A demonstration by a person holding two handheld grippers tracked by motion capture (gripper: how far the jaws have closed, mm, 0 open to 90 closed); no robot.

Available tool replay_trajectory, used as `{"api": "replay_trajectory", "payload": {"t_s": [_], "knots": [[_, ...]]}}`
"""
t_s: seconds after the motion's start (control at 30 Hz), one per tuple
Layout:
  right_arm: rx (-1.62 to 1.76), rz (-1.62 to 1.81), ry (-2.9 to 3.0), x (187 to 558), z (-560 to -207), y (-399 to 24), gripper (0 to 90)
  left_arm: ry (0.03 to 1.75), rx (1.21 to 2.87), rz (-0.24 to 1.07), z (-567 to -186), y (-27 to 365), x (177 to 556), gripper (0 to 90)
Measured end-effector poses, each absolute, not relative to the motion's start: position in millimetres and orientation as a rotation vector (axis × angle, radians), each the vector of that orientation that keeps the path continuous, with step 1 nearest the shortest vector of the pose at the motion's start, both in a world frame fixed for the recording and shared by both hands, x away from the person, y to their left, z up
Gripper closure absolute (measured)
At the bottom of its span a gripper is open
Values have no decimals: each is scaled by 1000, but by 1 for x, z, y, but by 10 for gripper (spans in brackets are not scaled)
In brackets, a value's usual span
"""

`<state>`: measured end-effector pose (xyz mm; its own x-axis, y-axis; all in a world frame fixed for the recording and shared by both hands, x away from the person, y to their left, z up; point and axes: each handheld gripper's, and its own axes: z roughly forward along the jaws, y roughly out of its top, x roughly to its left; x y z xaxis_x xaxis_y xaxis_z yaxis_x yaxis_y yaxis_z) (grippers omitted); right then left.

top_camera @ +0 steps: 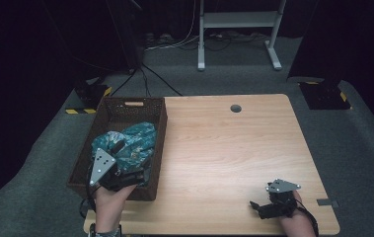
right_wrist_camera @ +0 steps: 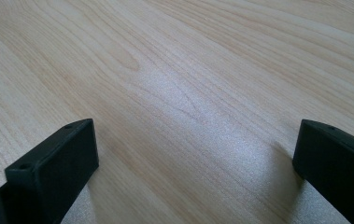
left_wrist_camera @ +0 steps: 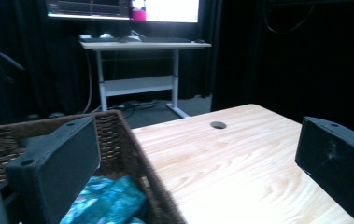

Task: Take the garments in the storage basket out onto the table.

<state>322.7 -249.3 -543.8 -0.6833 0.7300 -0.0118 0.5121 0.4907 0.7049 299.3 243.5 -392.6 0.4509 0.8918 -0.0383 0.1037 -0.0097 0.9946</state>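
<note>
The left gripper (top_camera: 125, 170) sits over the near end of the basket (top_camera: 109, 109), right above the teal cloth (top_camera: 135, 140). Its jaws are spread wide with nothing between them, which you can see nicely in the left gripper view: one jaw hangs over the inside of the basket, the other out over the bare table (left_wrist_camera: 240, 154), so it's basically straddling the basket's right wall (left_wrist_camera: 137, 163). A bit of the cloth (left_wrist_camera: 107, 200) peeks out low down beside the left jaw; can't tell if the jaw actually touches it.

The cloth is bunched up in a heap inside the basket, filling the middle and near part. The basket itself is dark brown wicker, sitting on the left edge of the table (top_camera: 224, 143).

The right gripper (top_camera: 258, 206) is way over at the near right corner of the table, well apart from the basket. It's down low on the wood, jaws also wide apart and empty; the right gripper view just has wood grain (right_wrist_camera: 188, 93) between them.

Farther back there's a small round hole (top_camera: 235, 108) in the tabletop, and a white desk frame (top_camera: 239, 29) on the floor beyond.
</note>
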Motion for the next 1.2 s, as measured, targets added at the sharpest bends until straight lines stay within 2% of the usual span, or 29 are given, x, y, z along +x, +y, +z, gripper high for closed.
{"api": "replay_trajectory", "payload": {"t_s": [0.43, 0.77, 1.0, 1.2], "knots": [[1051, 994, 2427, 322, -544, -249, 2, 1109, 1365, 871, -402, 294, 297, 1], [1055, 992, 2424, 322, -544, -249, 2, 1188, 1340, 918, -405, 318, 292, 1], [1056, 992, 2423, 322, -544, -249, 2, 1191, 1364, 900, -407, 316, 295, 1], [1072, 987, 2415, 322, -544, -249, 2, 1162, 1412, 848, -410, 297, 306, 1]]}}
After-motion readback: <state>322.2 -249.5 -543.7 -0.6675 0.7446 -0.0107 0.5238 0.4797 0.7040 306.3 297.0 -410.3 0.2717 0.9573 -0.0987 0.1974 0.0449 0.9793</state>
